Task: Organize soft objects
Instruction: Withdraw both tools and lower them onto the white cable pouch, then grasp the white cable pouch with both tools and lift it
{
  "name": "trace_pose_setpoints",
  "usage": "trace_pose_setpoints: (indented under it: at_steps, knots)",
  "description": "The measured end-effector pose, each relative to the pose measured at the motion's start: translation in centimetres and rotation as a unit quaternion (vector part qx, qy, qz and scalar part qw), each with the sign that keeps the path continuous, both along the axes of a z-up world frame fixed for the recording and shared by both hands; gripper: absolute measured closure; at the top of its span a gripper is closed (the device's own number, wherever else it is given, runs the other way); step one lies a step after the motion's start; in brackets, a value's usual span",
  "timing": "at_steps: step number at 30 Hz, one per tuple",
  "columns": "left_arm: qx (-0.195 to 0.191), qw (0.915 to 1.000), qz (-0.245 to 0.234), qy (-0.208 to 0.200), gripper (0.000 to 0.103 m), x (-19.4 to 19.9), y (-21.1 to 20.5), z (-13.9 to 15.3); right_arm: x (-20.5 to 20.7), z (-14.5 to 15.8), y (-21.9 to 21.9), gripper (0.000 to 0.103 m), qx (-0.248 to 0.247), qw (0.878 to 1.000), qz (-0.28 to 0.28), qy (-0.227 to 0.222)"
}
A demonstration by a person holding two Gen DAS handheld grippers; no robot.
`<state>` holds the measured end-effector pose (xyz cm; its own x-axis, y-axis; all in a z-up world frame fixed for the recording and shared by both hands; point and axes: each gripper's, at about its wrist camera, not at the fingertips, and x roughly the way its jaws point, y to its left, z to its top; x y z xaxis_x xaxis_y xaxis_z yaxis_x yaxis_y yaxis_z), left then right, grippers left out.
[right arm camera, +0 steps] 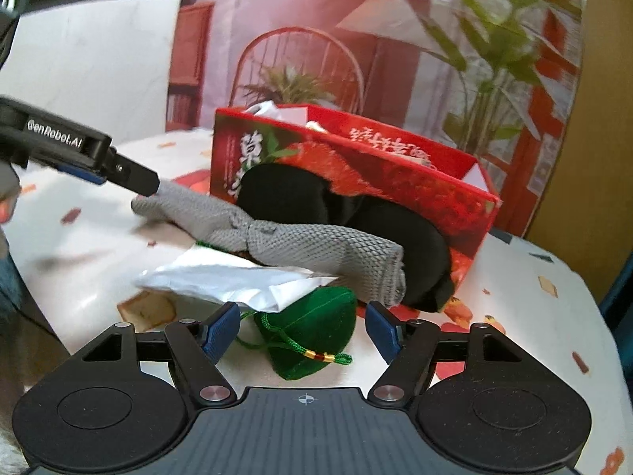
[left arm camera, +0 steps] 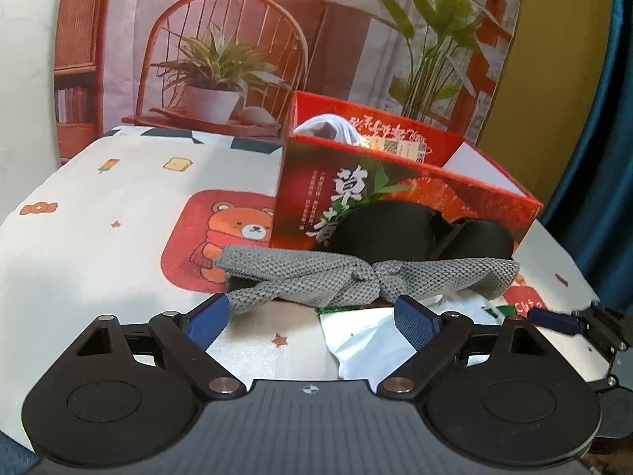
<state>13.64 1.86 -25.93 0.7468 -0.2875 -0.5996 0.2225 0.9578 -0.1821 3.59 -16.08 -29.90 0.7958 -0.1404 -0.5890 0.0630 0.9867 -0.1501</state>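
Left wrist view: the left gripper [left arm camera: 312,318] stands with its jaws wide apart and nothing pressed between its blue pads [left arm camera: 207,322]. The grey knitted cloth [left arm camera: 356,275], knotted at its middle, lies across the printed tablecloth [left arm camera: 118,198] just beyond the fingertips; its left end lies just beside the left pad, though contact cannot be told. Behind it, at 12 o'clock, a black soft item [left arm camera: 399,233] leans against the front wall of the red box [left arm camera: 494,206], which stands open at 1 o'clock and holds a white item [left arm camera: 336,128]. A crumpled white sheet [left arm camera: 368,340] lies under the right finger. The right gripper's tip enters at 3 o'clock.

Right wrist view: the right gripper [right arm camera: 302,330] has its jaws parted, neither pad pressing on anything. The green drawstring pouch [right arm camera: 312,332] lies between the fingers, nearer the left one, its cord reaching toward 4 o'clock. The white sheet [right arm camera: 237,281] lies at 11 o'clock of the pouch, partly over it; the grey cloth [right arm camera: 308,245] lies across the sheet. The left gripper comes in at 9 o'clock, its tip at the cloth's far end.
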Motion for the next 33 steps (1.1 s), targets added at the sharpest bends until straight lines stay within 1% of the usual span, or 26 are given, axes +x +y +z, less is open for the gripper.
trace_pose_setpoints:
  at_steps: [4,6,9,10,11,13,14,16,18,22,27,30,33]
  knots:
    - [0.003,0.9999,0.013,0.005,0.012,0.1,0.2,-0.3,1.6,-0.6,1.0,0.037,-0.057,0.998,0.022,0.006]
    - [0.004,0.9997,0.022,0.005,0.013,0.2,0.5,-0.3,2.2,-0.7,1.4,0.037,-0.068,0.997,0.035,0.007]
    - [-0.002,0.9992,0.039,0.010,0.020,0.5,1.1,-0.5,3.0,-1.1,2.2,0.039,-0.081,0.995,0.056,0.010]
    - [-0.005,0.9988,0.046,0.013,0.022,0.6,1.4,-0.6,3.2,-1.2,2.4,0.047,-0.084,0.994,0.065,0.011]
    - [-0.006,0.9985,0.052,0.015,0.023,0.7,1.6,-0.6,3.4,-1.4,2.5,0.052,-0.084,0.993,0.077,0.014]
    - [-0.010,0.9979,0.062,0.015,0.024,0.7,1.9,-0.7,3.8,-1.6,2.7,0.067,-0.085,0.993,0.082,0.018]
    - [-0.011,0.9977,0.066,0.014,0.024,0.8,2.0,-0.6,3.9,-1.6,2.5,0.071,-0.079,0.993,0.083,0.017]
    - [-0.016,0.9971,0.074,0.008,0.024,0.8,2.3,-0.5,4.2,-1.4,2.0,0.085,-0.063,0.995,0.079,0.016]
    - [-0.017,0.9970,0.076,0.002,0.024,0.9,2.5,-0.3,4.4,-1.1,1.0,0.091,-0.037,0.997,0.065,0.011]
    - [-0.024,0.9967,0.077,-0.011,0.024,1.1,3.1,0.2,5.2,-0.3,-1.7,0.093,0.039,0.998,0.039,-0.004]
    - [-0.037,0.9959,0.079,-0.022,0.024,1.2,3.6,0.5,6.3,0.2,-3.8,0.095,0.110,0.994,0.016,-0.012]
    - [-0.043,0.9972,0.058,-0.021,0.024,1.5,3.1,0.3,7.0,0.1,-5.3,0.095,0.159,0.987,-0.014,-0.015]
    - [-0.042,0.9988,0.018,-0.016,0.025,2.2,1.9,0.0,7.6,-0.1,-6.3,0.096,0.193,0.980,-0.035,-0.018]
